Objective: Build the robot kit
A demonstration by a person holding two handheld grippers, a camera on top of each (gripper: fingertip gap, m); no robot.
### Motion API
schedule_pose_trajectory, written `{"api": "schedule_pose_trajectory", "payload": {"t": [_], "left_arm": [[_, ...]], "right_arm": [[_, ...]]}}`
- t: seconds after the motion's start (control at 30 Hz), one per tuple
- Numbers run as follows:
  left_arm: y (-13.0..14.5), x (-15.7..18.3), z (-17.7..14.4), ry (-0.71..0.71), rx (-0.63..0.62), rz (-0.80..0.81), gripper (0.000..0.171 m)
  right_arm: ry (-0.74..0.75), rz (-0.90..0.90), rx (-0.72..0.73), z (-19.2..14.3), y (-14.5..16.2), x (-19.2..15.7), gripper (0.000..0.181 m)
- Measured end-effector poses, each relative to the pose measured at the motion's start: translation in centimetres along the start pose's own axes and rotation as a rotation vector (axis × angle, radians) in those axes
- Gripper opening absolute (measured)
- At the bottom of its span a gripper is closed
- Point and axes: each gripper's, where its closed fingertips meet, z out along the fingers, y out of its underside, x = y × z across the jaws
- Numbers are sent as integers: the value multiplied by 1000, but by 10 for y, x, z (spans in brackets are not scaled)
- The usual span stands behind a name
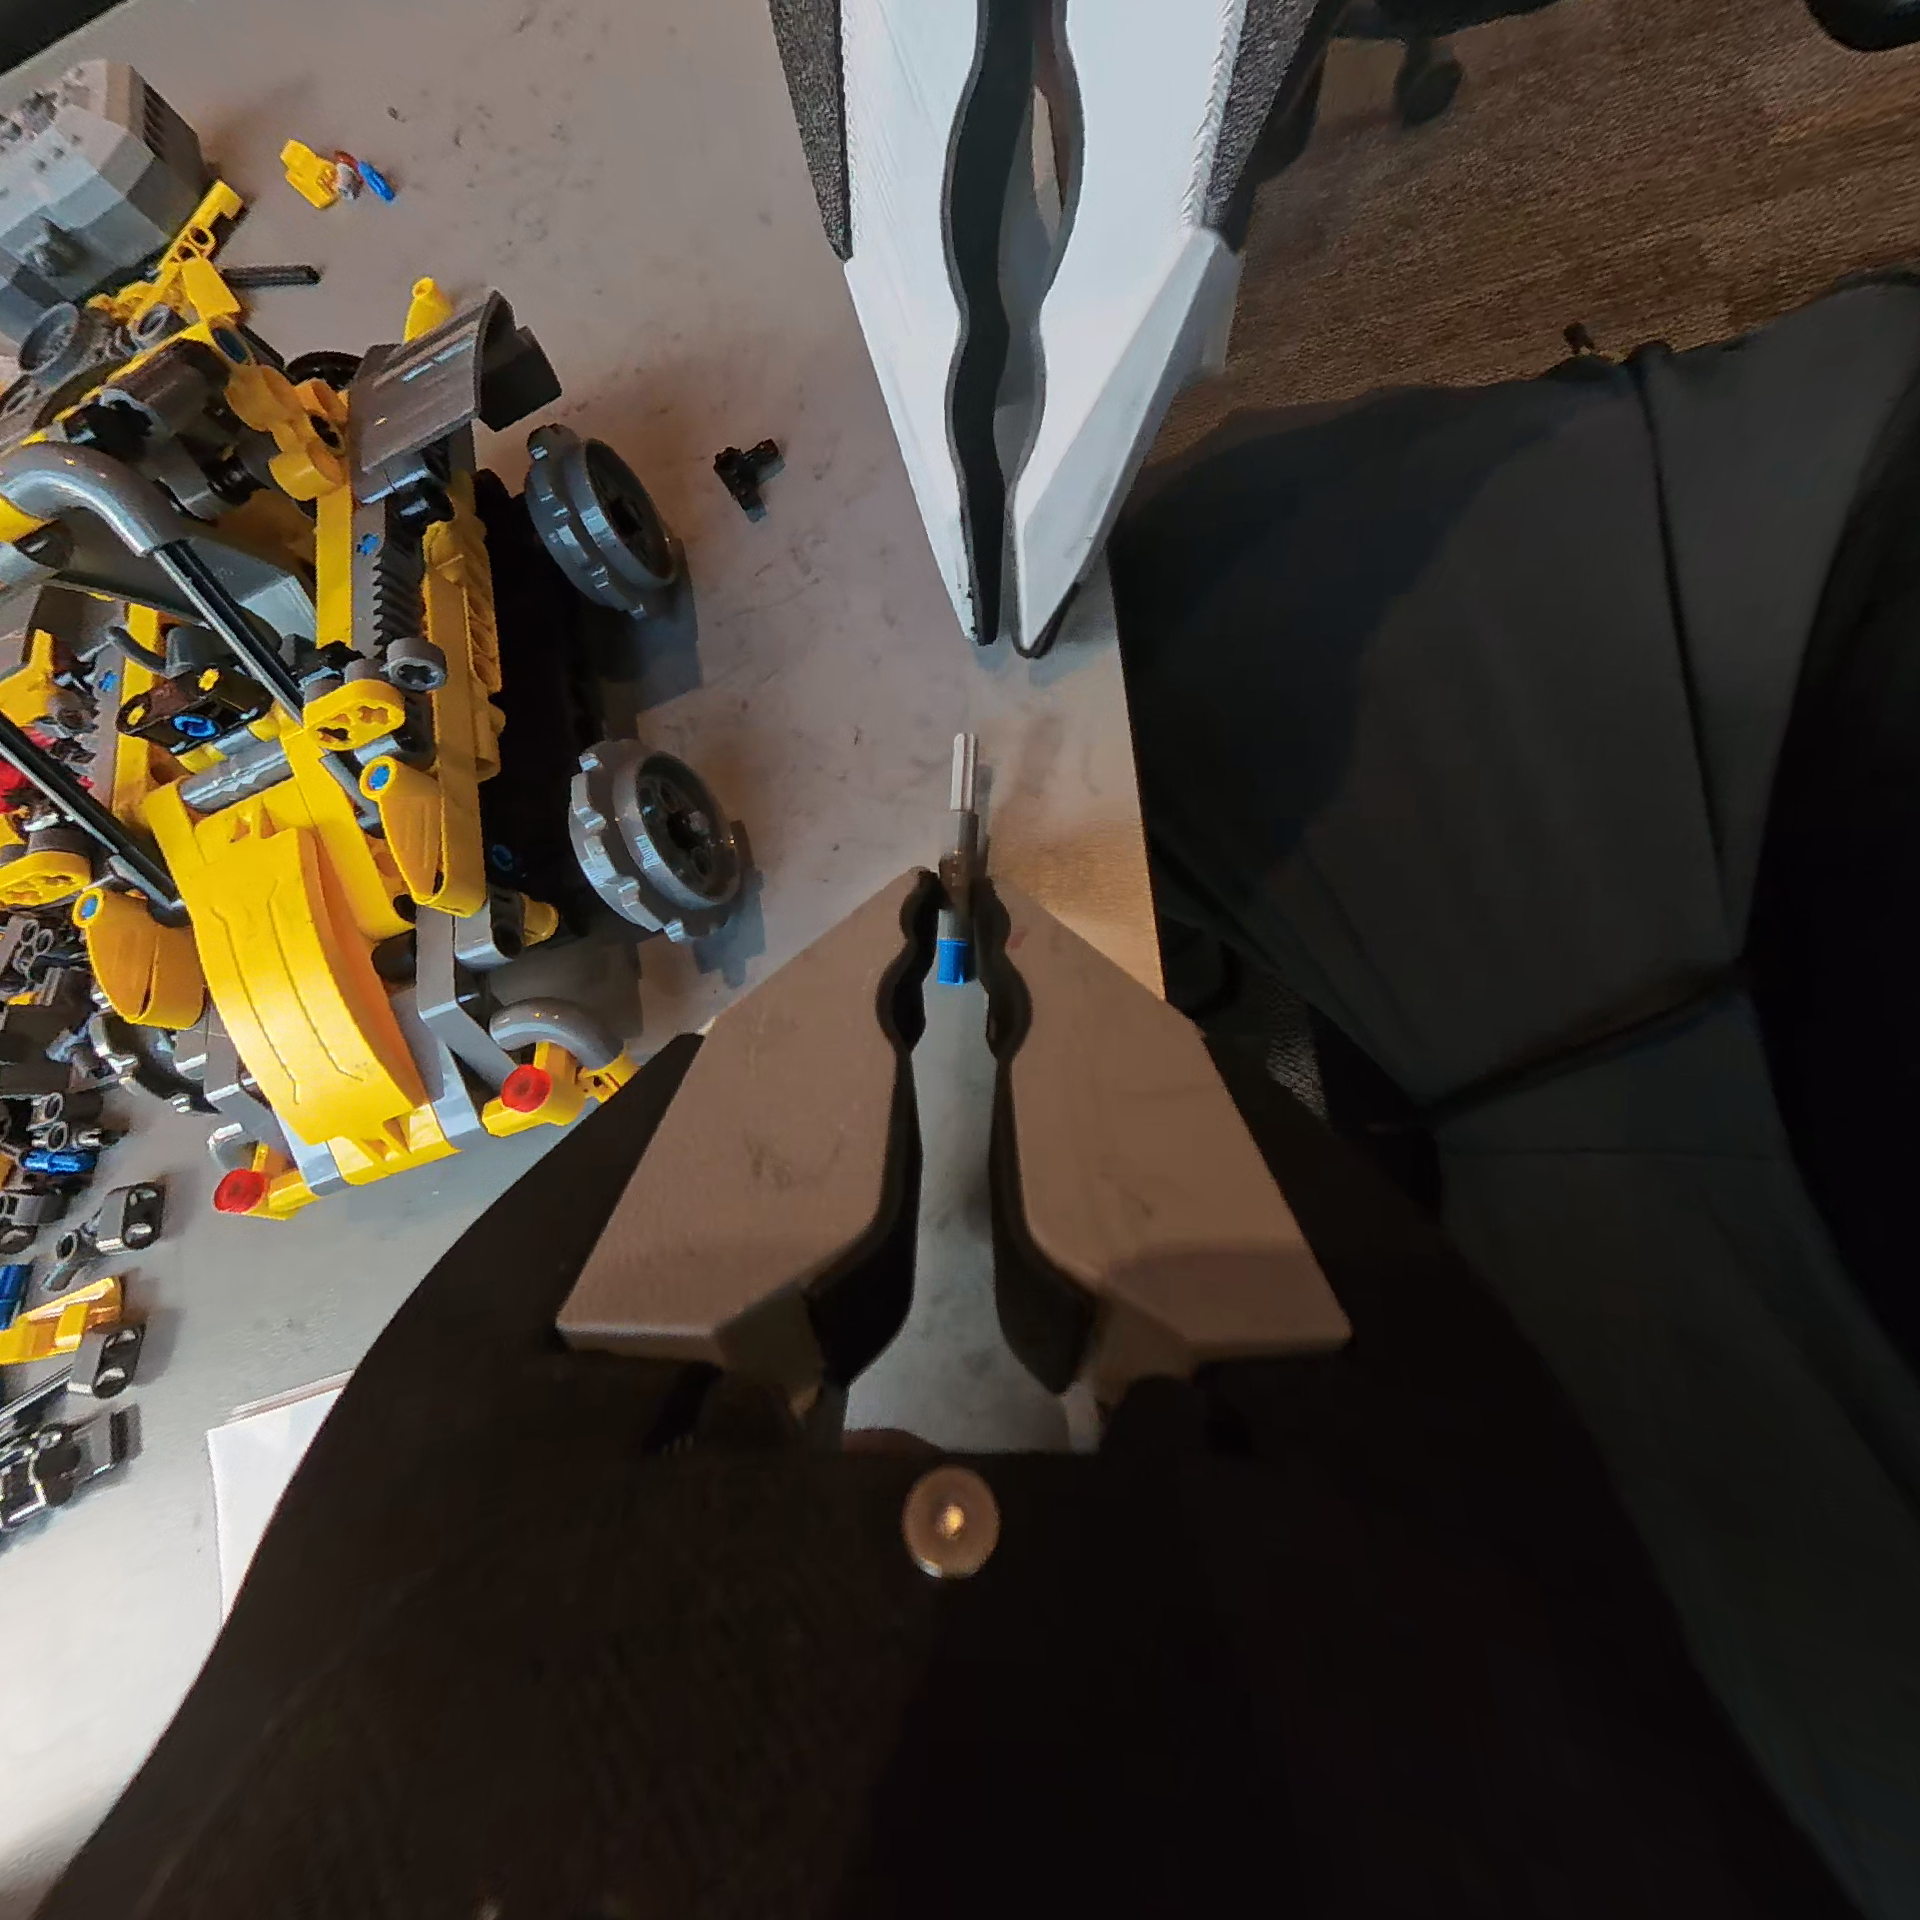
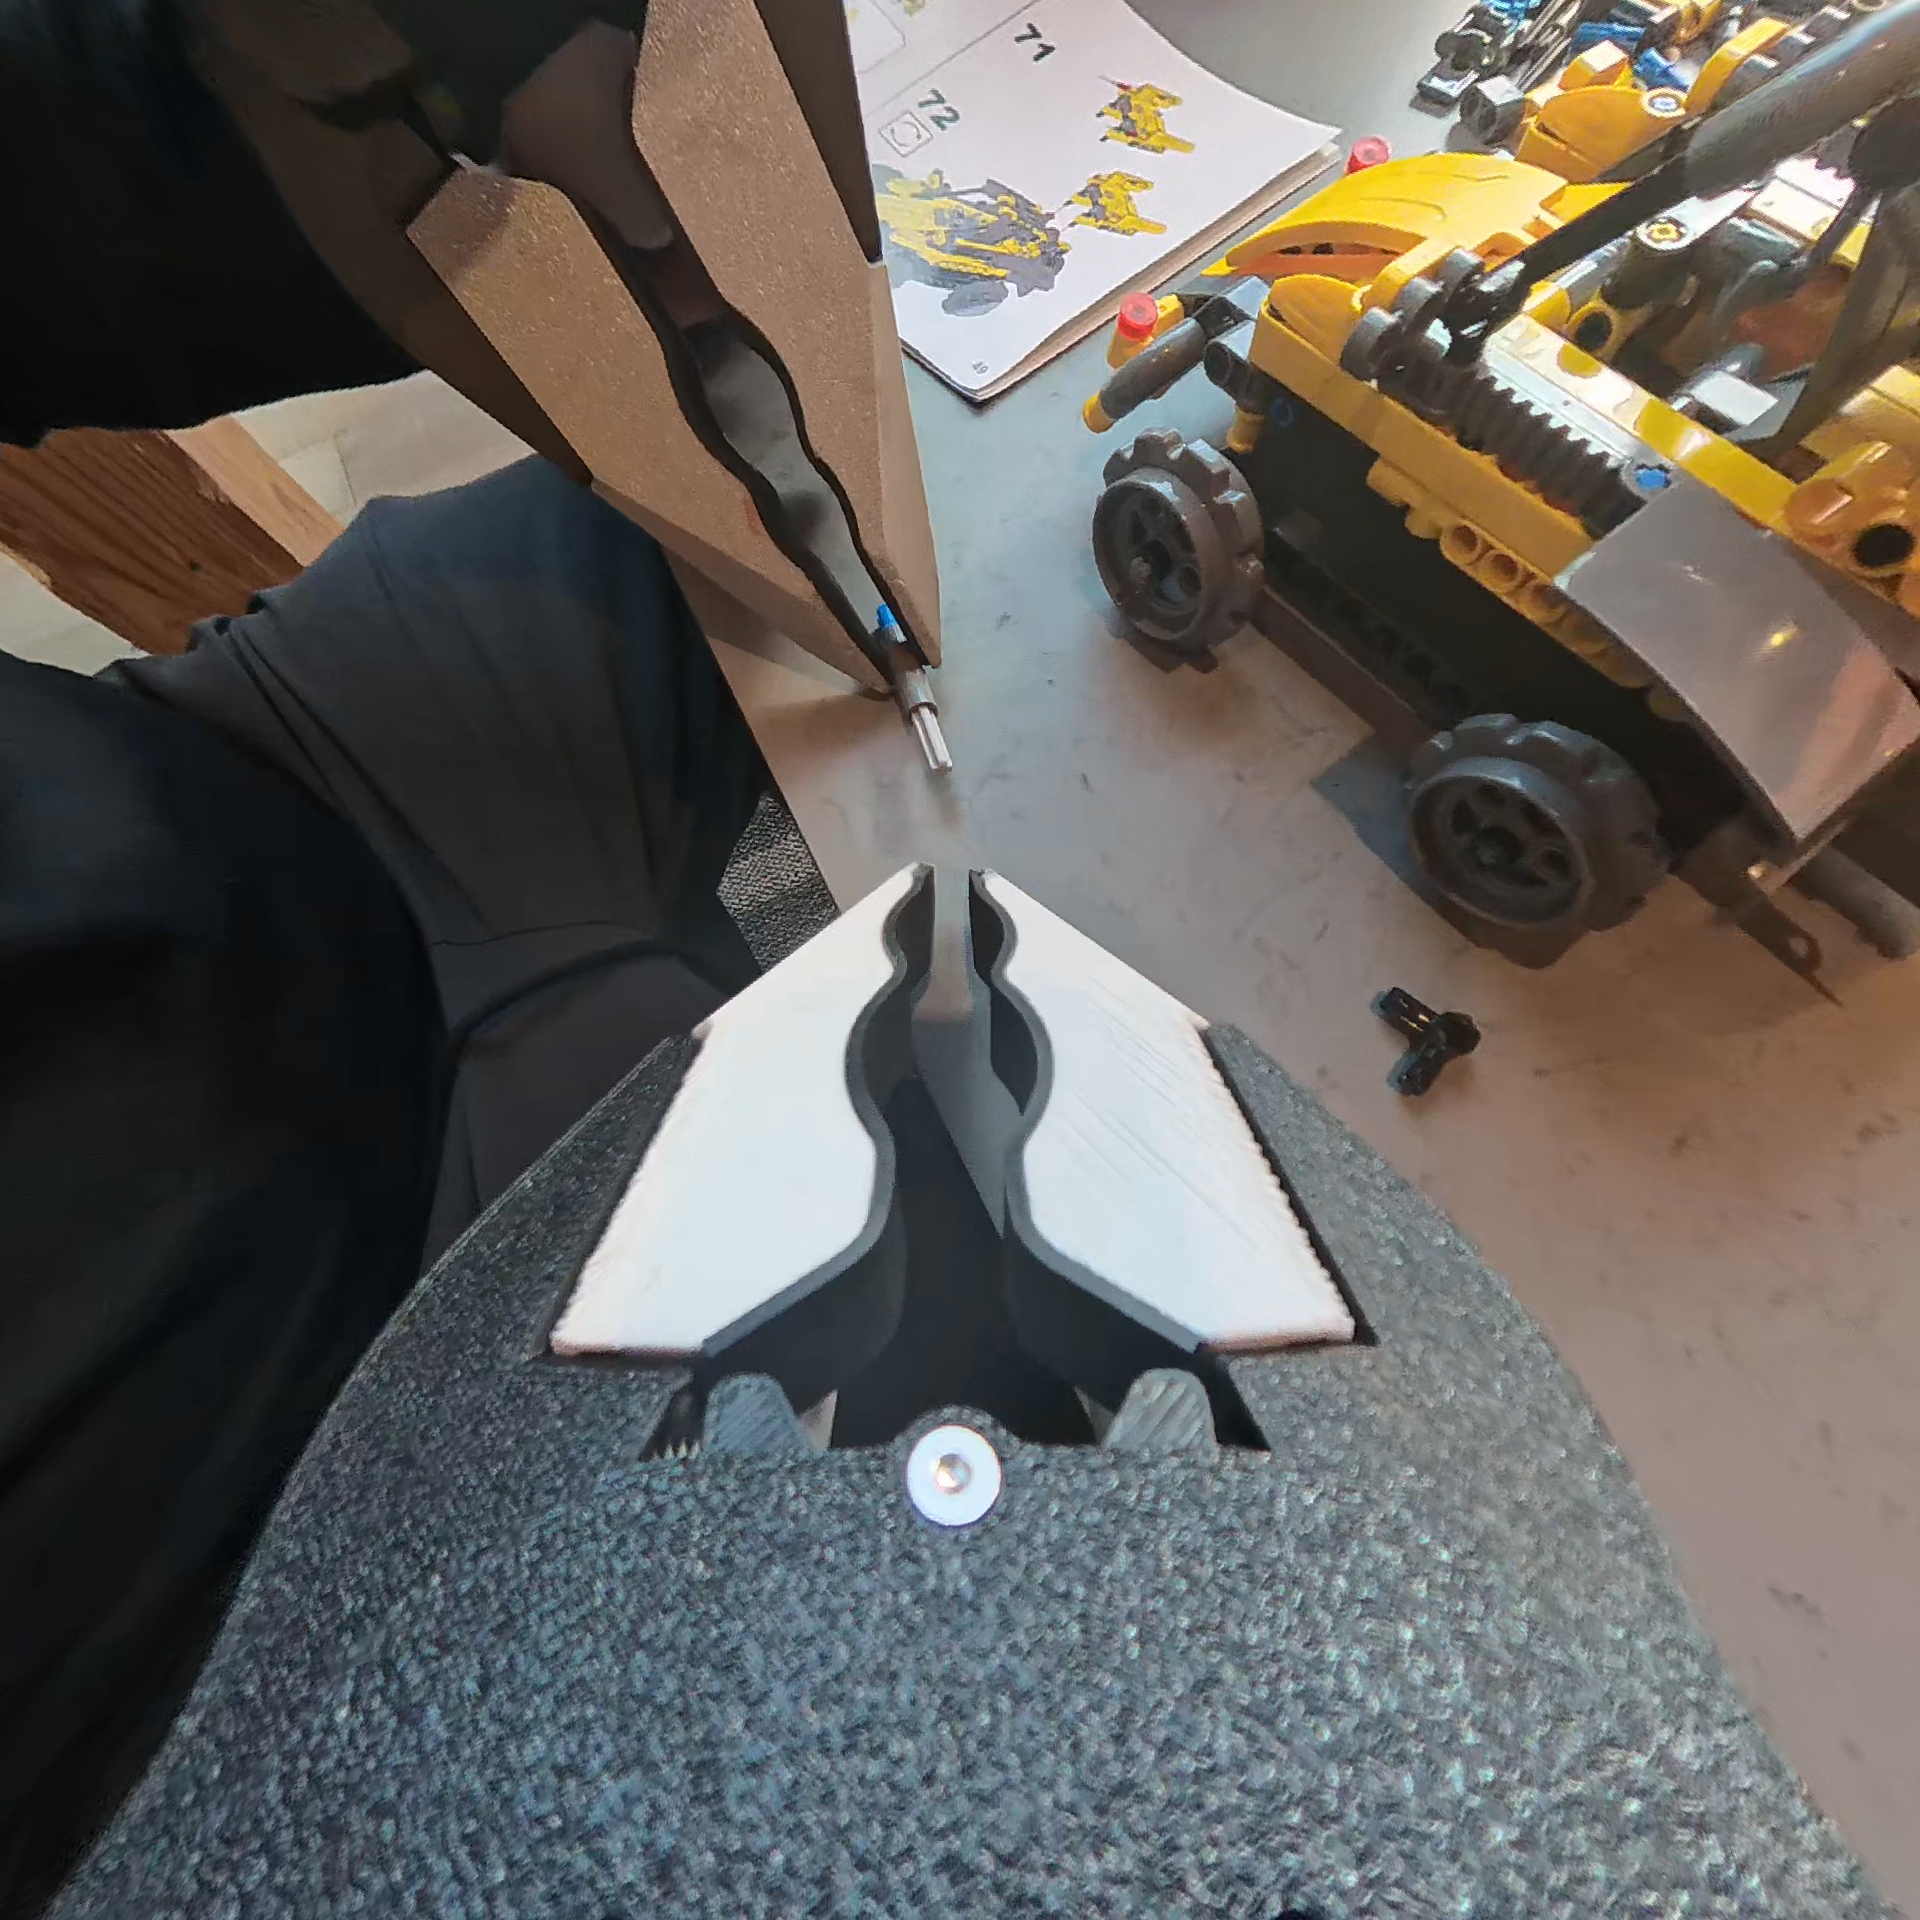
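Black textured housing fills the bottom of the right wrist view, and from it the right gripper (image 2: 948,883) reaches out with white fingers drawn almost together, only a thin slit between the tips and nothing in it. Just ahead, tip to tip, comes the left gripper (image 1: 958,883), tan-fingered, clamped on a small axle pin (image 1: 963,831): blue end (image 1: 952,958) tucked back between the fingers, grey shaft poking out beyond the tips toward the right gripper, a short gap of bare table (image 1: 665,187) between them. Both hover over the table's edge, dark cloth on the far side of that edge in both views. Off to the side, well apart from the pin, sits a yellow and grey brick-built vehicle (image 1: 343,790) with grey toothed wheels (image 1: 601,528), resting on the table. One small black connector piece (image 2: 1429,1037) lies alone between the vehicle and the right gripper. Beyond the vehicle, a scatter of loose black, blue and yellow parts (image 1: 73,1278), and an open instruction booklet (image 2: 1049,156) lying flat near the vehicle's front end with its red studs (image 2: 1138,312).
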Motion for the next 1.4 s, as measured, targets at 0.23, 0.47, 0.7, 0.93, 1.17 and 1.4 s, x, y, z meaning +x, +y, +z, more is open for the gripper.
{"api": "schedule_pose_trajectory", "payload": {"t": [0.23,0.47,0.7,0.93,1.17,1.4], "left_arm": [[0,0,0,-3,0,3,3],[0,0,0,7,0,-9,3],[0,0,0,7,1,-6,3],[0,1,1,9,-2,-4,3],[1,2,0,45,-8,-34,3],[1,2,0,47,-10,-38,3]], "right_arm": [[-26,-7,4,-7,-1,-1,0],[-30,-50,-31,2,2,-5,0],[-25,-67,-25,12,-10,-2,0],[-15,-102,-65,19,-10,-1,0],[-16,-247,-237,22,-11,2,0],[-47,-297,-267,22,-11,1,0]]}}
